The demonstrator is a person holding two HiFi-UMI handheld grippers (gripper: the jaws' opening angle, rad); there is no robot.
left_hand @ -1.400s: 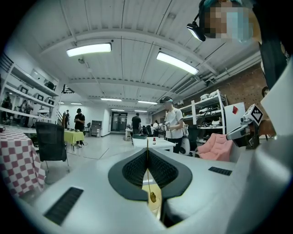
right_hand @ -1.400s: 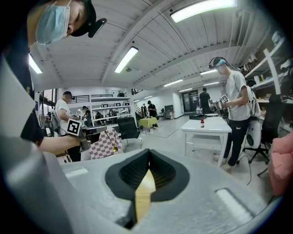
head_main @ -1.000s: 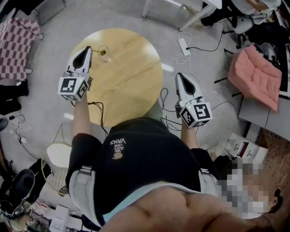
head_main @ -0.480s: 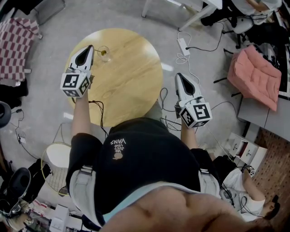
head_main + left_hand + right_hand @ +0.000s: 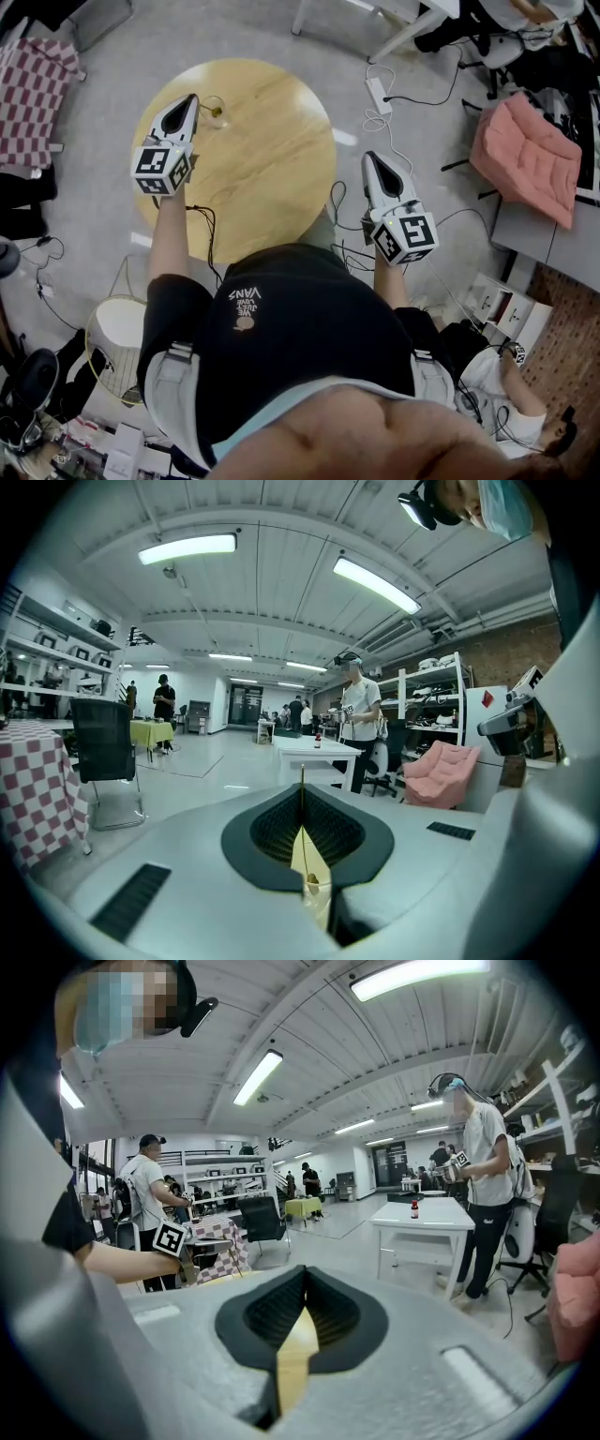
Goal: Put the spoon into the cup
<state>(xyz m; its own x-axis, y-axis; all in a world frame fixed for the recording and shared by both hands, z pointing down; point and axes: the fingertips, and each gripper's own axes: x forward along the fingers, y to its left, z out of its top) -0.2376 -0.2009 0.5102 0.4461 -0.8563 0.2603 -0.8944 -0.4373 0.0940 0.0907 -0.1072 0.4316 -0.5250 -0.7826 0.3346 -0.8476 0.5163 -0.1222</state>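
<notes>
A round, smooth wooden table (image 5: 272, 141) stood on a grey floor. Over the table's left edge the left gripper (image 5: 191, 97) hung with jaws pressed together, empty, and a small clear glass cup (image 5: 216, 108) sat just beside its tip. The right gripper (image 5: 372, 156), likewise closed on nothing, hung off the table's right edge. The spoon could not be made out.

- We see a round table with a pale wooden top (image 5: 267, 159) standing on a smooth grey floor (image 5: 103, 66).
- A small clear glass cup (image 5: 215, 108) stands upright on the top, close to its far left edge.
- Something small and dark yellow shows inside the cup; we cannot tell what it is.
- On the floor to the right of the table lie a white power strip (image 5: 380, 94), a loose white cable (image 5: 379, 123) beside it, and a looped black cable (image 5: 338, 199) near the table's right edge.
</notes>
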